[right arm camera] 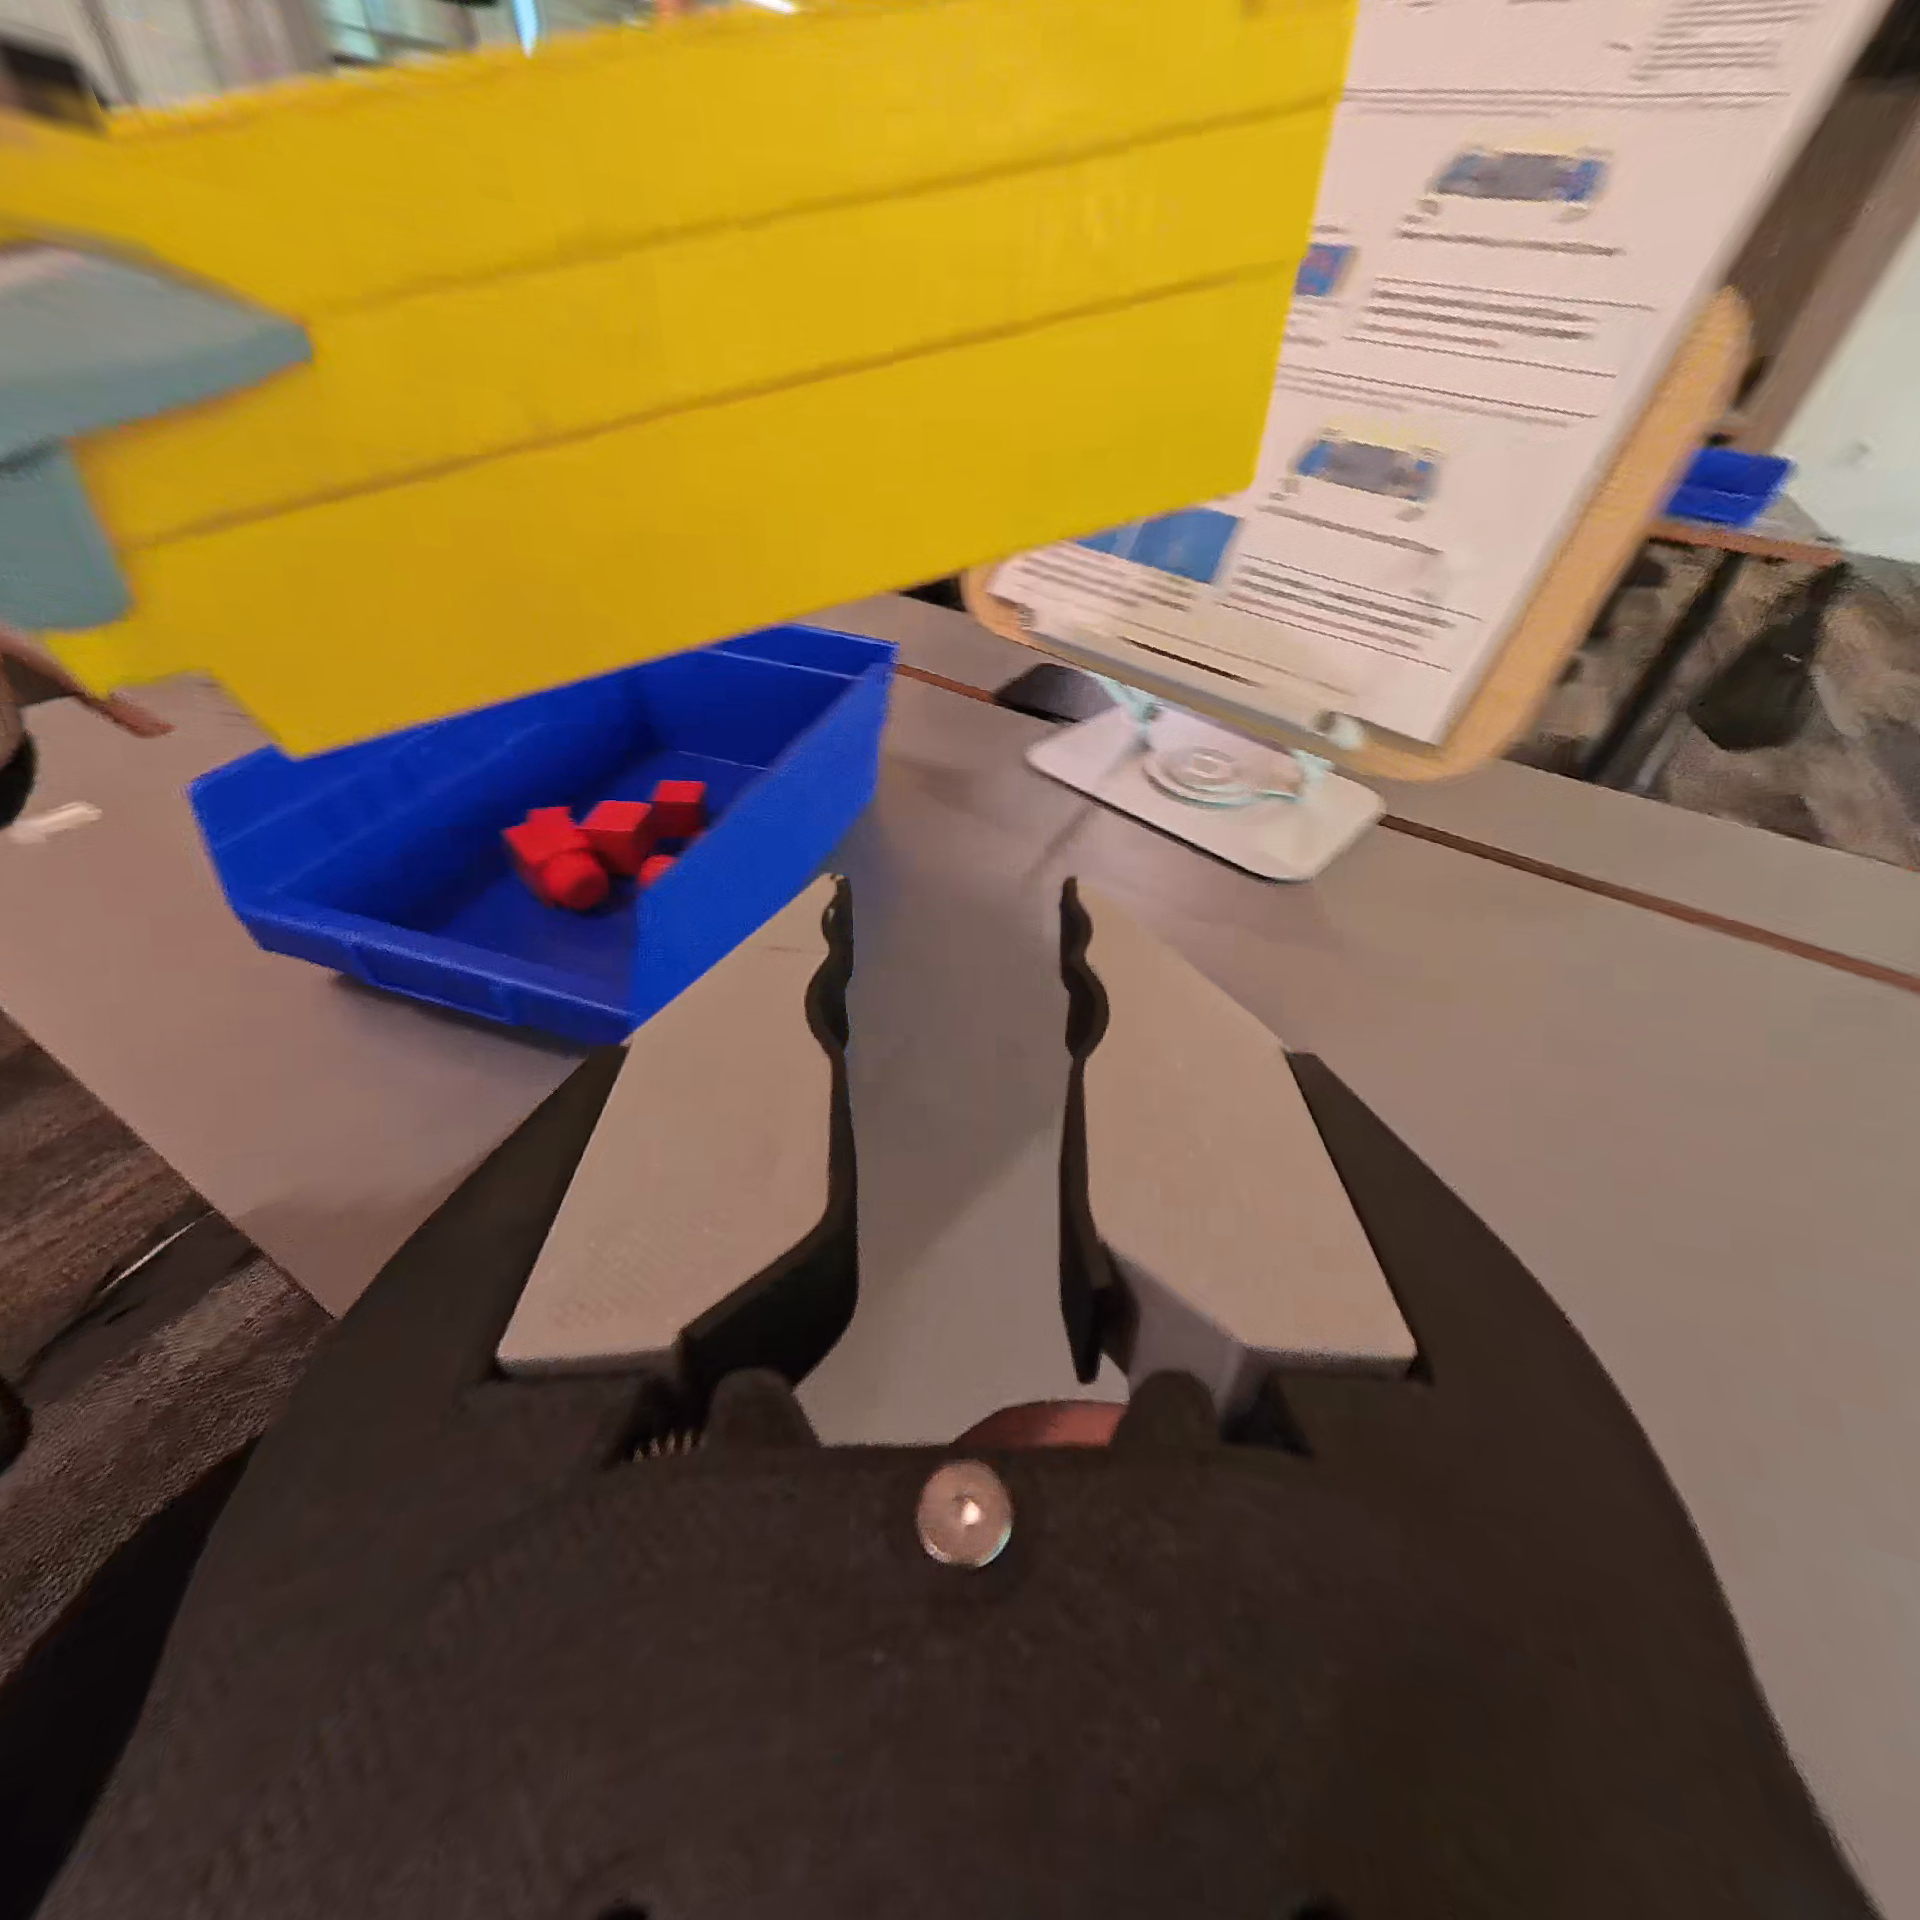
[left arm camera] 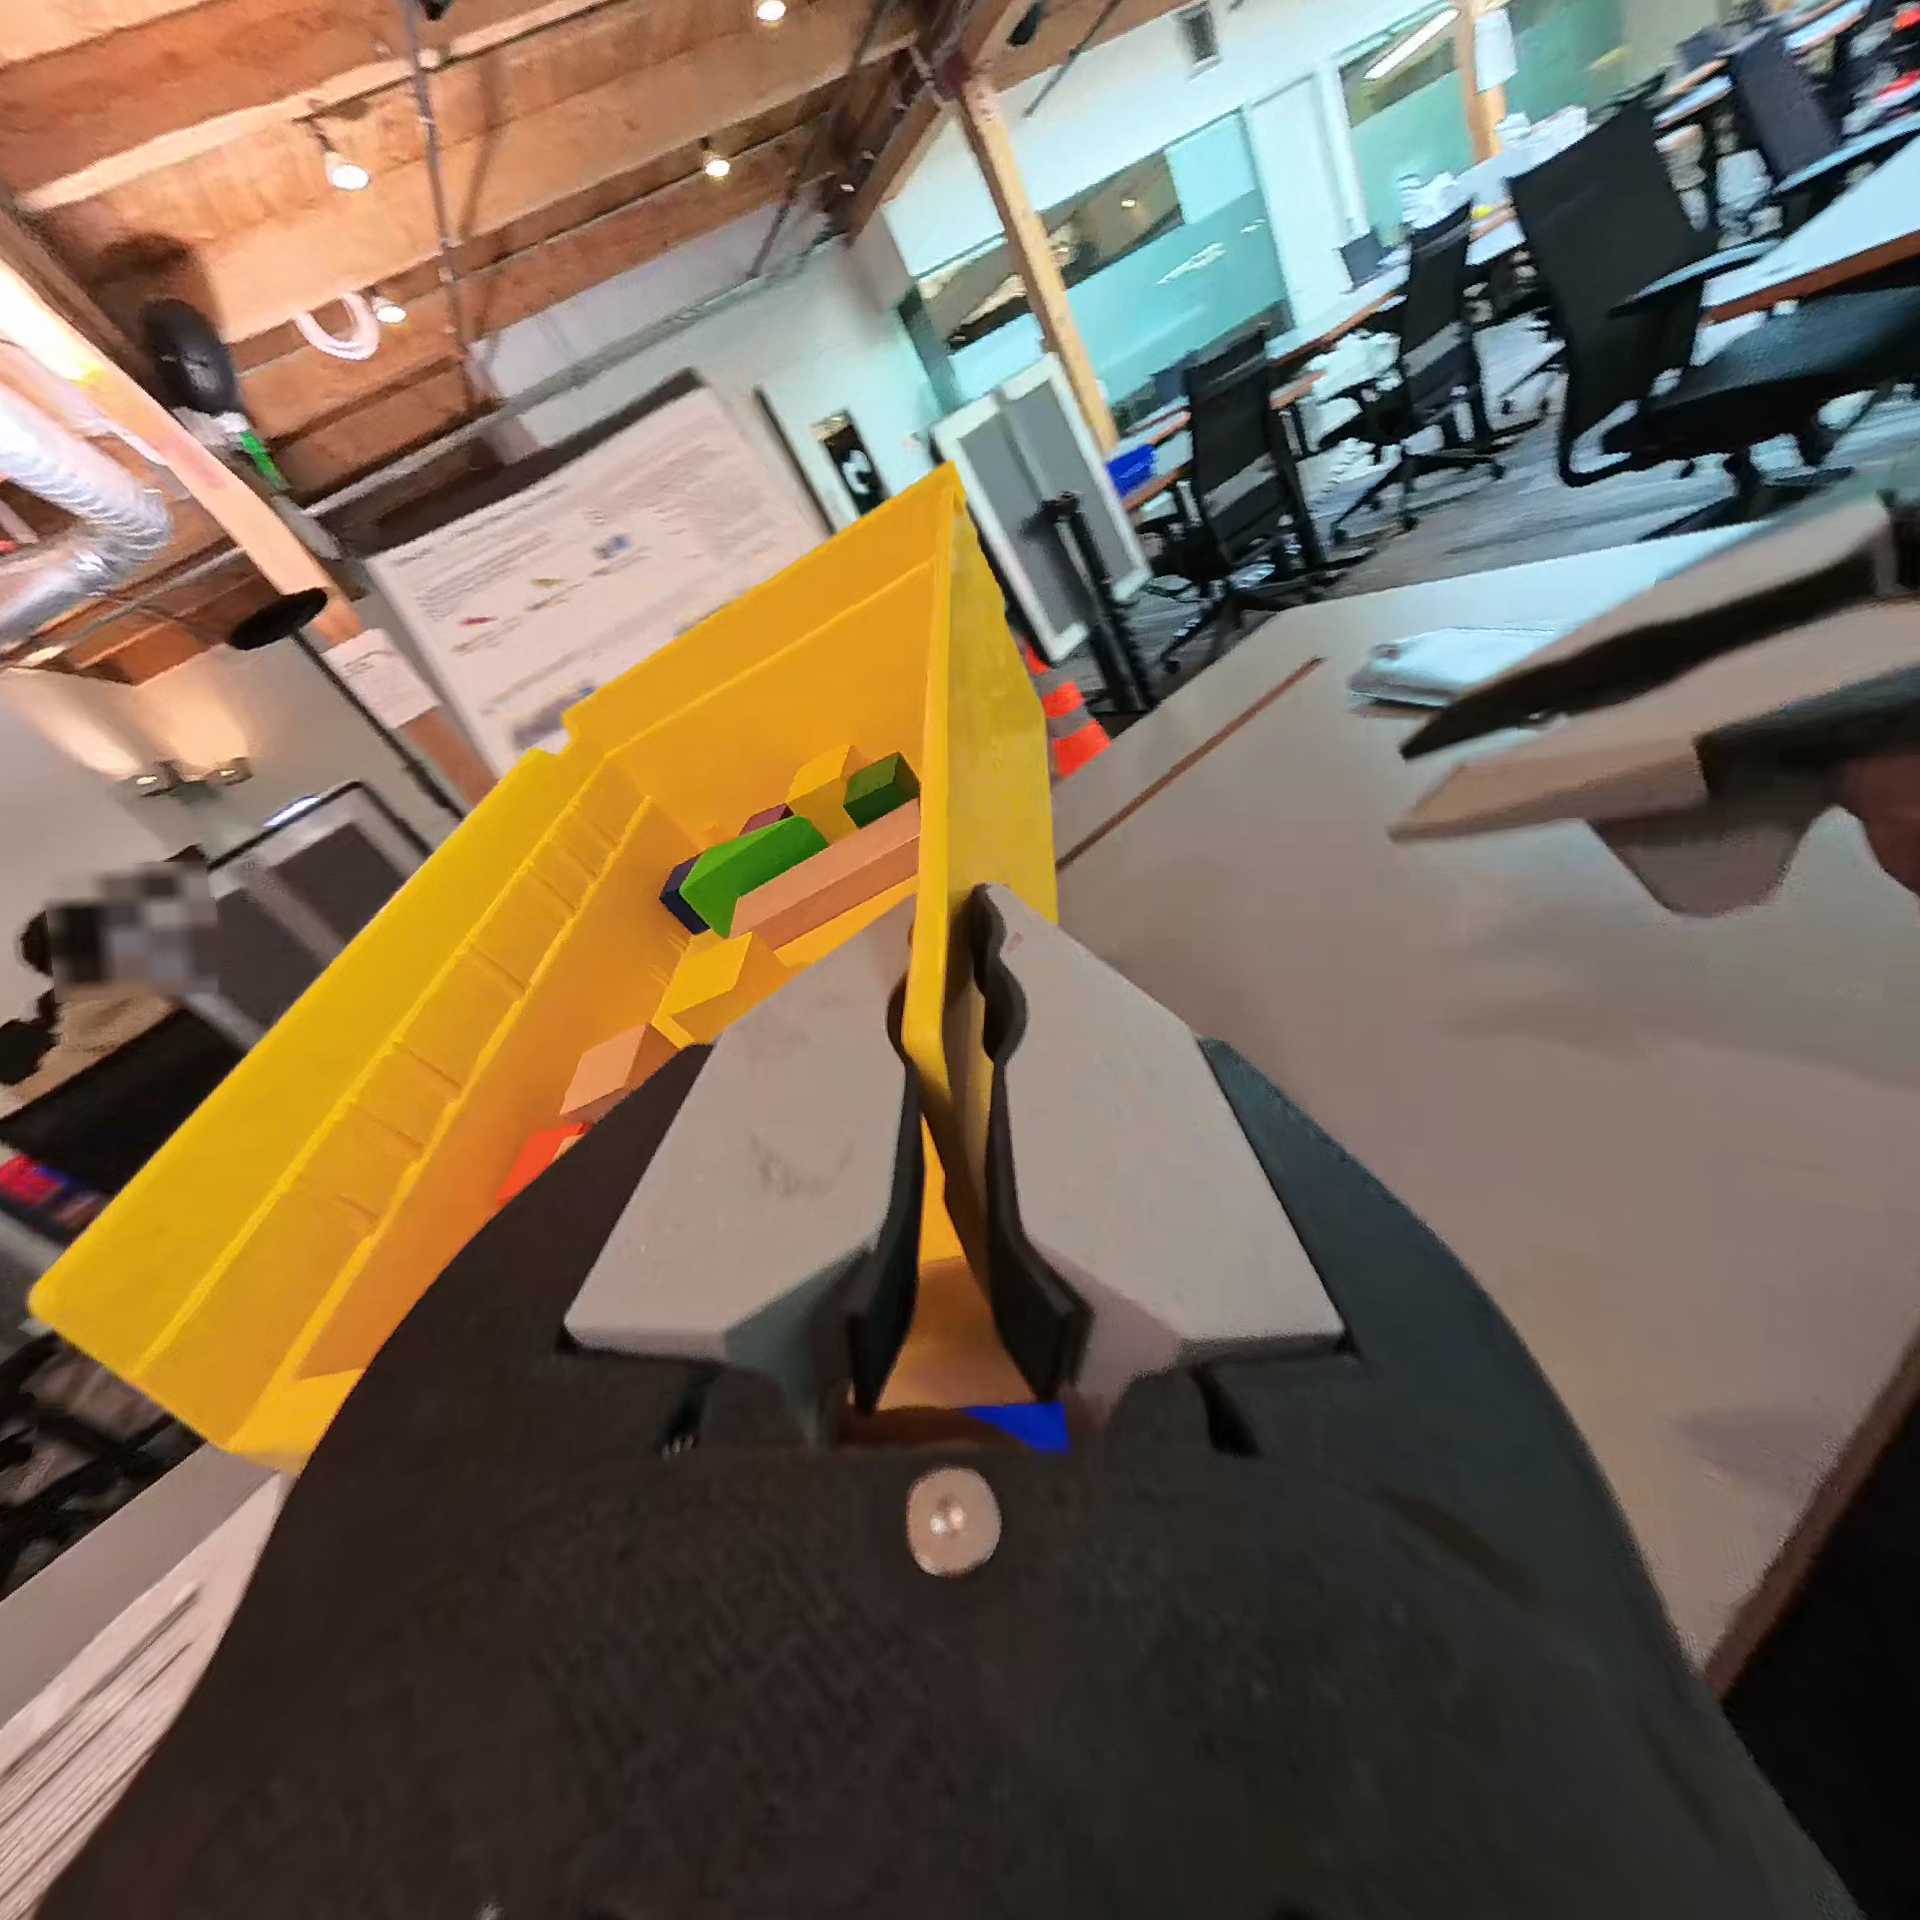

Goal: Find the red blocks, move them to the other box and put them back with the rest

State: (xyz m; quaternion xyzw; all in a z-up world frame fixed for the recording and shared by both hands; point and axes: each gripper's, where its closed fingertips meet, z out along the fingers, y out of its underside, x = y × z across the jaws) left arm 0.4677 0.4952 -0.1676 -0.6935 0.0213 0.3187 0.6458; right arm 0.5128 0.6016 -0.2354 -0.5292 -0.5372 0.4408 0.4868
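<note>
My left gripper [left arm camera: 951, 940] is shut on the side wall of the yellow box [left arm camera: 966, 727] and holds it tilted up off the table. Several blocks, green [left arm camera: 743, 868], yellow, tan, orange and dark blue, lie inside it. In the right wrist view the yellow box [right arm camera: 675, 343] hangs in the air above the blue box [right arm camera: 769, 790], which stands on the grey table and holds several red blocks [right arm camera: 603, 842]. My right gripper [right arm camera: 948, 914] is open and empty, just right of the blue box; it also shows in the left wrist view [left arm camera: 1621, 727] at the right.
A printed sheet on a clipboard stand [right arm camera: 1351, 436] with a clear base [right arm camera: 1205, 774] stands on the table [right arm camera: 1455, 1039] behind my right gripper. Office chairs [left arm camera: 1621, 270] and desks fill the room beyond. An orange cone [left arm camera: 1075, 717] is on the floor.
</note>
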